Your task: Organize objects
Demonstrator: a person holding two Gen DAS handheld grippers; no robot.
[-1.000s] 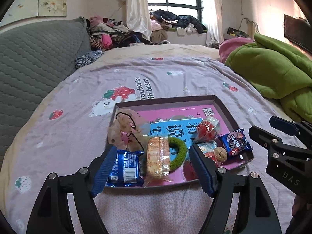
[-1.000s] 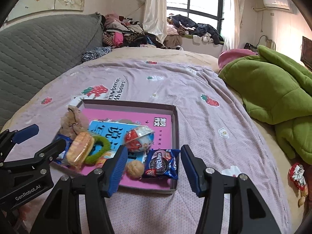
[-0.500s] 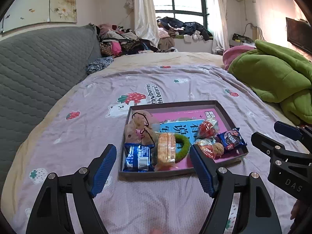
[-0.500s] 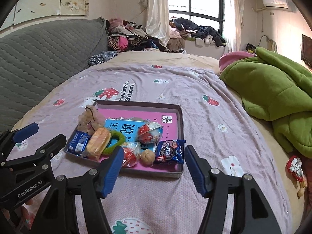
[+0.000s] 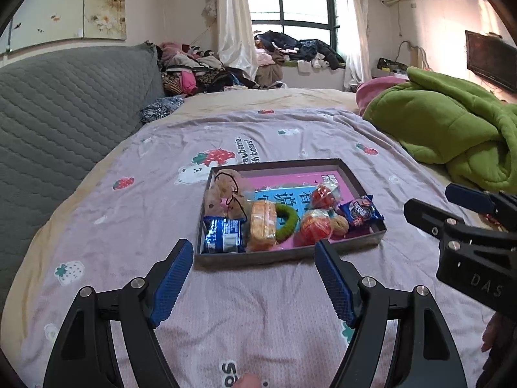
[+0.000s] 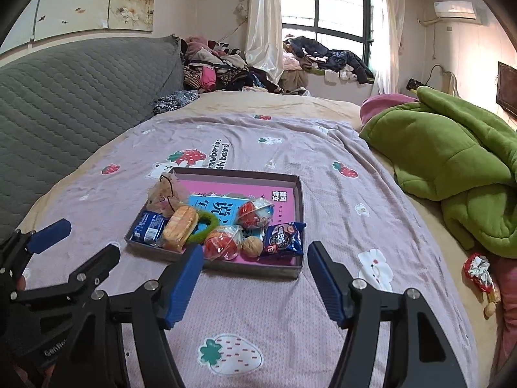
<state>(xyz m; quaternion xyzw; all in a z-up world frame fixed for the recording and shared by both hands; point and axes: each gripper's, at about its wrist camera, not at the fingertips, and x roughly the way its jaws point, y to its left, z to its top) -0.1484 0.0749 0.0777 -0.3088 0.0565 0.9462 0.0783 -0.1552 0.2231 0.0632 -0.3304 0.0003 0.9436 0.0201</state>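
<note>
A bed [image 5: 129, 213] under a lilac strawberry-print sheet fills both views, with a green quilt [image 6: 452, 168] heaped along its right side. Near the middle of the sheet lies a shallow tray [image 5: 352, 177] with a pink floor, holding a plush toy [image 5: 223, 194], a blue biscuit packet [image 5: 223, 236], wrapped bread [image 5: 261, 224] leaning on a green ring [image 5: 289, 223], two red wrapped snacks, a walnut [image 6: 252, 246] and a dark blue cookie packet [image 6: 284, 238]. The left claw [image 5: 253, 252] and right claw [image 6: 255, 257] hover just short of the tray's near wall, both spread wide and gripping nothing.
</note>
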